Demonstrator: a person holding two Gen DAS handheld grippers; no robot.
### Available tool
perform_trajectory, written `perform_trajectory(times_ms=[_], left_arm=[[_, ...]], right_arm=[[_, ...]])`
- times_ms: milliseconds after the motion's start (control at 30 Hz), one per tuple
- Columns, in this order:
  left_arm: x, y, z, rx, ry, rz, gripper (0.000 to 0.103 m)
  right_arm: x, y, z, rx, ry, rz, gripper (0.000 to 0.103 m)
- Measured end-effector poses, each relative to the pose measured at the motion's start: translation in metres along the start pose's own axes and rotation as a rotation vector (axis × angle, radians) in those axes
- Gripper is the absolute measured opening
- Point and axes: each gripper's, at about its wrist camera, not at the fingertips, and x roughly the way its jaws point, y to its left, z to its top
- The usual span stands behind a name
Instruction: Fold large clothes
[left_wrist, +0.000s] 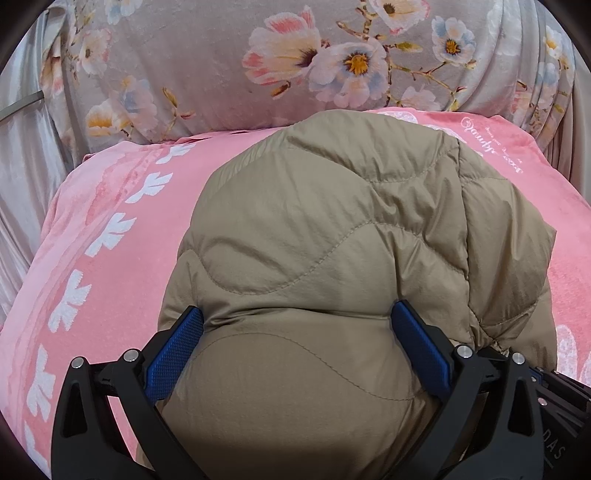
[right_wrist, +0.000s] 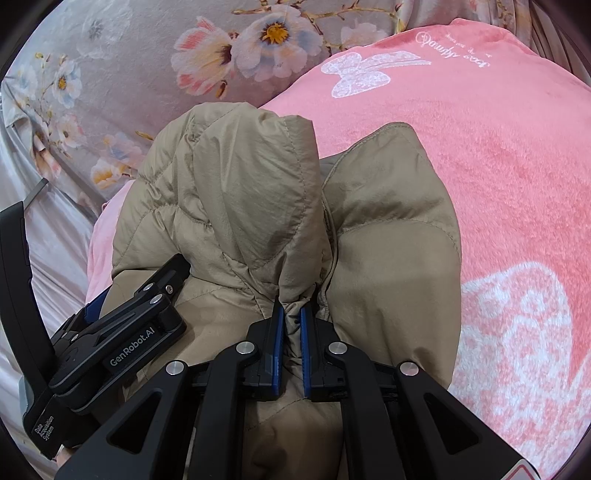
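Note:
A tan quilted puffer jacket (left_wrist: 321, 229) lies bunched on a pink blanket (left_wrist: 110, 236). My left gripper (left_wrist: 301, 332) has its jaws wide apart, both blue pads (left_wrist: 177, 347) pressing into a thick puffy bundle of the jacket, which bulges between them. In the right wrist view the jacket (right_wrist: 236, 192) rises in two folded lobes, and my right gripper (right_wrist: 291, 325) is shut on a thin pinch of its fabric. The left gripper (right_wrist: 140, 295) shows at the lower left of that view, against the jacket's side.
The pink blanket (right_wrist: 498, 166) with white bow prints spreads to the right. A grey floral quilt (left_wrist: 258, 62) lies behind it. Pale silky fabric (left_wrist: 22, 177) hangs along the left edge.

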Motion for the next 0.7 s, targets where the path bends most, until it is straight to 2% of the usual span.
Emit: perform_trajectory(times_ms=[567,667,700], left_arm=[[0.003,0.005,0.003,0.008,-0.014,0.023,0.098],[0.002,0.004,0.002,0.005,-0.015,0.01,0.098],[0.0,0.009,0.002,-0.002,-0.015,-0.021,0.098]], right_arm=[[0.002,0.001,0.004,-0.01,-0.005,-0.011,0.004],[-0.003,-0.006,0.009,0.012,0.011,0.032,0.006],[-0.009,-0.01,0.011,0.043,0.024,0.054,0.008]])
